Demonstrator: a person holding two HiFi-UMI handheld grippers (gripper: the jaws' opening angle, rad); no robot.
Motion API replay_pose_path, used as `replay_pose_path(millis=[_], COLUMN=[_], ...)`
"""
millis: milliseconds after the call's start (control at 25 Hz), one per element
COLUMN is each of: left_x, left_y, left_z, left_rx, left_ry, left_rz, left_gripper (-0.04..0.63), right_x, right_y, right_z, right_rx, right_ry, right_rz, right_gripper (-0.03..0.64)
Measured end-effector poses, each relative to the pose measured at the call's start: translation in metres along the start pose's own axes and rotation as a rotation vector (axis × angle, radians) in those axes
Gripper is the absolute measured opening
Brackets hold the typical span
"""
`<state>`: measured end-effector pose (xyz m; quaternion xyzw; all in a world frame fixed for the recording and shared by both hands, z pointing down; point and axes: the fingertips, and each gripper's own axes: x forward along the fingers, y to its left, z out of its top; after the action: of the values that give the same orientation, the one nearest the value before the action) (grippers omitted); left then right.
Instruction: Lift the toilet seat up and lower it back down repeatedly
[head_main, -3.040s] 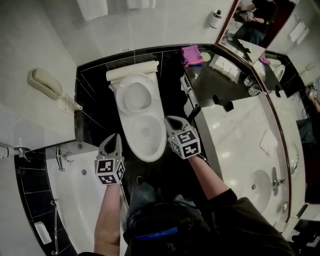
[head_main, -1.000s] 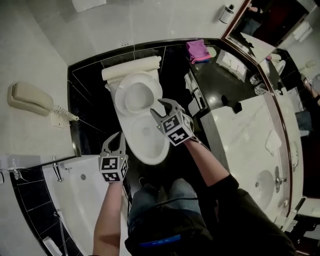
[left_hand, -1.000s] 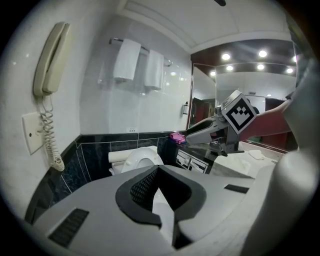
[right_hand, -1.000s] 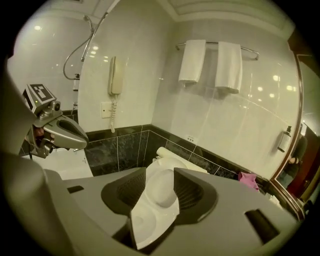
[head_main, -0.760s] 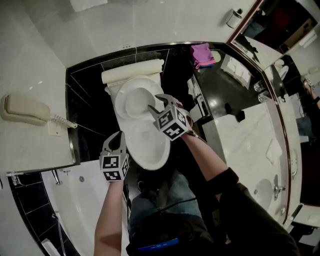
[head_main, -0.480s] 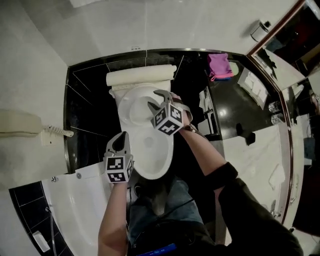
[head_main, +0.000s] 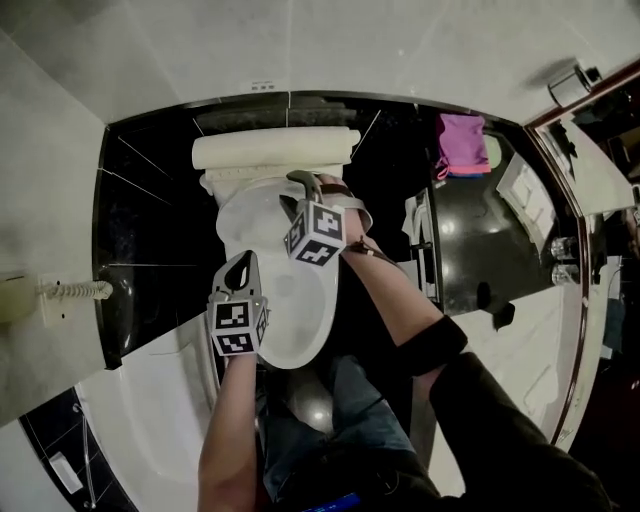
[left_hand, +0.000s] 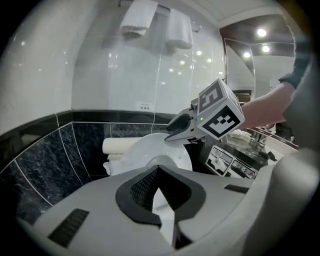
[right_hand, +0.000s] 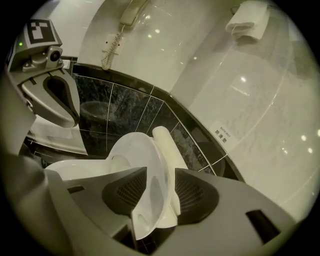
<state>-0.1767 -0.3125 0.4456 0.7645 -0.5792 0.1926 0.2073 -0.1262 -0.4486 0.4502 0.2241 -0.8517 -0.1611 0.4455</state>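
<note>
Tiled wall (right_hand: 125, 107) is rising beyond toilet seat (right_hand: 136, 150); right gripper (right_hand: 160, 175) is straddling its rim, fingers closing, unclamped; left gripper (left_hand: 158, 169) clenched.

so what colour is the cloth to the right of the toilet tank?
The cloth is pink-magenta, and it shows best in the head view.

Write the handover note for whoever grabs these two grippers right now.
Right gripper: open. Its jaws have just been closing and straddle the top edge of the toilet seat, with no firm pinch visible.
Left gripper: shut and empty, by the left side of the bowl in the head view.
Seat: upright against the tank.
Done: the seat is up.
Left: grip the edge, lower the seat, then repeat the lift.
</note>
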Motion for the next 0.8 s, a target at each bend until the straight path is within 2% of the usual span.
replay_pose_path(millis=[160, 280, 400, 800], left_x=[0.019, 0.027, 0.032, 0.018], left_y=[0.005, 0.005, 0.007, -0.004], left_z=[-0.002, -0.006, -0.011, -0.03], left_rx=[-0.013, -0.022, -0.026, -0.026], left_ry=[0.004, 0.01, 0.018, 0.045], left_rz=[0.013, 0.015, 0.015, -0.01], left_gripper=[-0.015, -0.015, -0.015, -0.015], right_x=[0.015, 0.017, 0.016, -0.008], right_y=[0.001, 0.0, 0.001, 0.023], right_z=[0.0, 0.0, -0.001, 0.004], right_rx=[-0.05, -0.096, -0.134, -0.141], right_ry=[-0.004, -0.004, 0.0, -0.003], right_rz=[0.024, 0.009, -0.006, -0.014], right_gripper=[0.164, 0.118, 0.113, 0.105])
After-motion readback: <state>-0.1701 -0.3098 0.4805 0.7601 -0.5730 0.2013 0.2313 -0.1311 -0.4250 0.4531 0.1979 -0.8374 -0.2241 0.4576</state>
